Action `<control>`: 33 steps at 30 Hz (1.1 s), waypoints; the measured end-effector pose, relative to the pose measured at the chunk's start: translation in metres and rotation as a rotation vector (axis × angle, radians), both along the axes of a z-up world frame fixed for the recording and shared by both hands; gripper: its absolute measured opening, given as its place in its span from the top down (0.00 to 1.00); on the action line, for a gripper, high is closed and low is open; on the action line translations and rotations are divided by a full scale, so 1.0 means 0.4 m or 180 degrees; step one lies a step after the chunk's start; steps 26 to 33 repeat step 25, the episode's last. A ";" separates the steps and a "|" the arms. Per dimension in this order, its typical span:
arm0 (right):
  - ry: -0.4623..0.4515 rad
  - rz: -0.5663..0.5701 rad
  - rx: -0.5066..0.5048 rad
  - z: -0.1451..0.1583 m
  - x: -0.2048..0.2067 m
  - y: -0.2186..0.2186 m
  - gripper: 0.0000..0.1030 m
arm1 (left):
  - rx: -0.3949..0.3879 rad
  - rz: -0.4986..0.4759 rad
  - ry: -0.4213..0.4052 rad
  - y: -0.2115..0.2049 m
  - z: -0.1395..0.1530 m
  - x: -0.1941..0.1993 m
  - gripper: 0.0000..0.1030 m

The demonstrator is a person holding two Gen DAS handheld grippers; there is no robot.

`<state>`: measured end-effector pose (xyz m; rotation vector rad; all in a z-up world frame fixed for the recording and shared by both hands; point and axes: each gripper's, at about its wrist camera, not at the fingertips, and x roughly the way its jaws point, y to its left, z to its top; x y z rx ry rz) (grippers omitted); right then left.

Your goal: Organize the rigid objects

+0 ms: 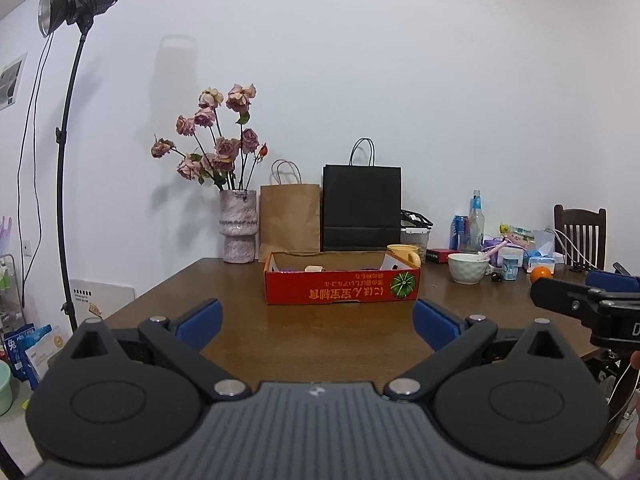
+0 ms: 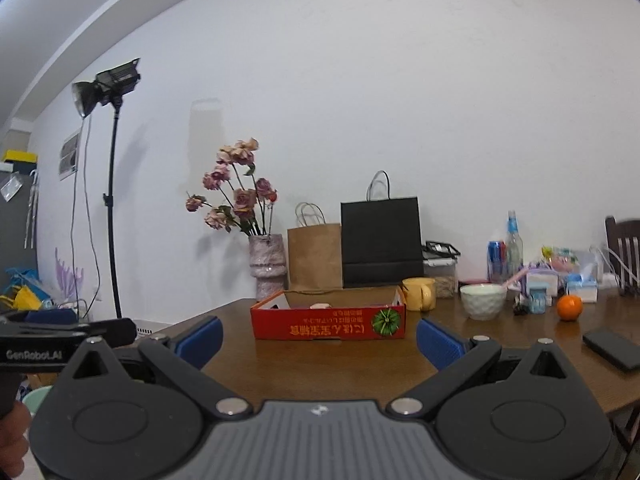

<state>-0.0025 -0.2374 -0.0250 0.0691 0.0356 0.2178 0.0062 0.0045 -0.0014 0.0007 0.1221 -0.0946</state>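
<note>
Both the left gripper (image 1: 316, 318) and the right gripper (image 2: 319, 338) hover spread and empty before the red box (image 1: 342, 286), which already holds some small items, seemingly as the collecting place.

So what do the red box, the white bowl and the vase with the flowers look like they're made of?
Red box: printed cardboard, matt, with brown raw inner flaps. White bowl: probably glazed ceramic, with a faceted, slightly glossy surface. Vase: mottled pink-white, rough-looking, maybe stone or textured ceramic; hard to tell.
</note>
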 end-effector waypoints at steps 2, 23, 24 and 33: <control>-0.0002 0.0023 -0.0035 -0.003 0.001 0.006 0.00 | -0.0019 0.0026 -0.0007 0.003 -0.002 -0.001 0.00; 0.0016 0.0004 -0.0027 -0.012 0.000 0.006 0.00 | -0.0008 0.0022 -0.0038 0.001 -0.005 -0.002 0.00; 0.0019 0.0006 -0.0025 -0.013 0.002 0.005 0.00 | -0.0012 0.0017 -0.0041 0.001 -0.006 -0.003 0.00; 0.0024 0.0007 -0.0024 -0.014 0.003 0.005 0.00 | -0.0011 0.0006 -0.0037 0.001 -0.006 -0.003 0.00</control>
